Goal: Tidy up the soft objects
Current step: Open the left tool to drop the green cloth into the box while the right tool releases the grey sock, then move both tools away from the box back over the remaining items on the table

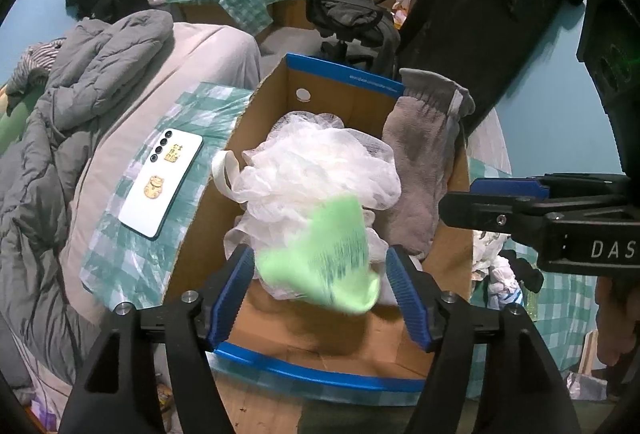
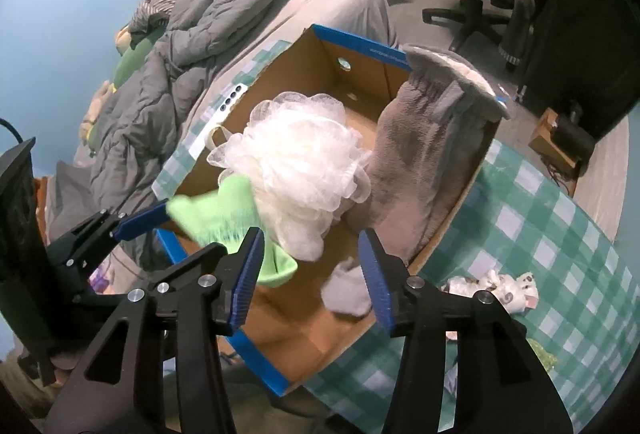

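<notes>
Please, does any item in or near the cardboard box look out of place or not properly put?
Yes. The grey glove stands on end against the cardboard box wall, its cuff poking above the rim. A phone lies beside the box, a hard thing among soft ones. The green sock looks blurred, seemingly mid-drop.

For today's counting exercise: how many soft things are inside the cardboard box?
4: white mesh pouf in the middle, grey fleece mitt against the right wall, green sock dropping near the front, small grey sock on the floor. Others may lie hidden beneath.
</notes>
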`<state>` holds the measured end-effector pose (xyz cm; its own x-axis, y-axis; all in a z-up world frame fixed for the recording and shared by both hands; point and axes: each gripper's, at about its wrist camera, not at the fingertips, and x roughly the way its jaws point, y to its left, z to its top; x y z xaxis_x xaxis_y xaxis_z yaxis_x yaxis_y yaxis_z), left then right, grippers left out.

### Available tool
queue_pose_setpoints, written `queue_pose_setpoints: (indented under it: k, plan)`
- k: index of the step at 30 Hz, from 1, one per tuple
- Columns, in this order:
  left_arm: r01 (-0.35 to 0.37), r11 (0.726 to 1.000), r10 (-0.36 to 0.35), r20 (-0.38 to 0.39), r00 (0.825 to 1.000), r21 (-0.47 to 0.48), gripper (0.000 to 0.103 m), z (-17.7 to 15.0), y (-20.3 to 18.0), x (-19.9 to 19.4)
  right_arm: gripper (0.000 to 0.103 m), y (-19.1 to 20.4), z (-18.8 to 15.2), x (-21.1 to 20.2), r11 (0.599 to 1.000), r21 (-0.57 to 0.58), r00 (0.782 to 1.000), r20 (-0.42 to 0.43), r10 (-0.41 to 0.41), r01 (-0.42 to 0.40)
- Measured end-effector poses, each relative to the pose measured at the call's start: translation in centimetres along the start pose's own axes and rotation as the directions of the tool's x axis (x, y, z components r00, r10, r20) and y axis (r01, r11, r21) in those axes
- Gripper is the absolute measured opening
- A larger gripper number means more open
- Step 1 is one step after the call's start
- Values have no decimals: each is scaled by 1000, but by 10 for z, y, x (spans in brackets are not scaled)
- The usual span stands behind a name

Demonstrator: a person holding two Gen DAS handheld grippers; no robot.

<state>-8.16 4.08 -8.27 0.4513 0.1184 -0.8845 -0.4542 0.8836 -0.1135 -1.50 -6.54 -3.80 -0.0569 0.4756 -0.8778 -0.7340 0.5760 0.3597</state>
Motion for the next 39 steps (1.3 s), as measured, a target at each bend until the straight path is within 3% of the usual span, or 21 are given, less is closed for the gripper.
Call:
queue_pose_setpoints:
  k: [25,39]
  plan:
    - [61,994,-61,-7,998,94,70,-1,-67,-10,54,-49,-42,-53,994,91,996,54,-73,67]
    - [130,965,-121,-55,991,227,70,0,-125,2,55,-118,-90,-86,961,225,985,34,-171,159]
